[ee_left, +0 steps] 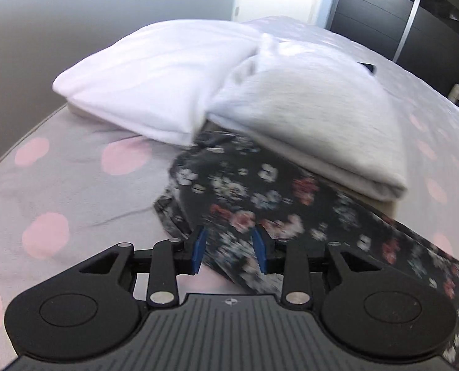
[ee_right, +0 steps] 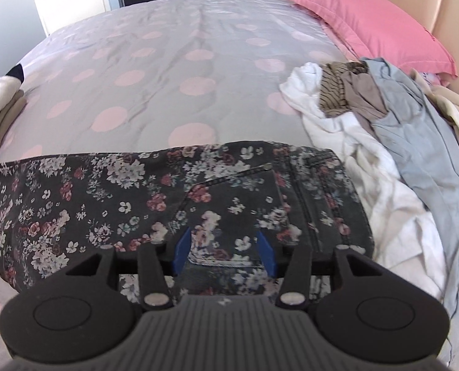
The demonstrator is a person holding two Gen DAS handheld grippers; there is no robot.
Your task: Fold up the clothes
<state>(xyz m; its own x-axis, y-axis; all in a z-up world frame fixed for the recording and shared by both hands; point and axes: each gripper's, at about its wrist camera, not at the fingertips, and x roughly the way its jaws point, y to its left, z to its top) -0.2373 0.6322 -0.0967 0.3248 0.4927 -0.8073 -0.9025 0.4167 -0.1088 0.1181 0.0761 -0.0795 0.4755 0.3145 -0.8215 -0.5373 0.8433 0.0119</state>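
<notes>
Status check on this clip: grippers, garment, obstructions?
Both open: left gripper and right gripper over floral pants. Pants flat on bedspread, unfolded. Folded stack overlaps one end; unfolded pile alongside.

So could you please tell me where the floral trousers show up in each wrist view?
Left wrist: the floral trousers run from centre to the lower right, partly under the folded grey garment.
Right wrist: the floral trousers stretch across the lower half, from the left edge to the unfolded pile.
Shared landmark: the pink-dotted grey bedcover.
</notes>
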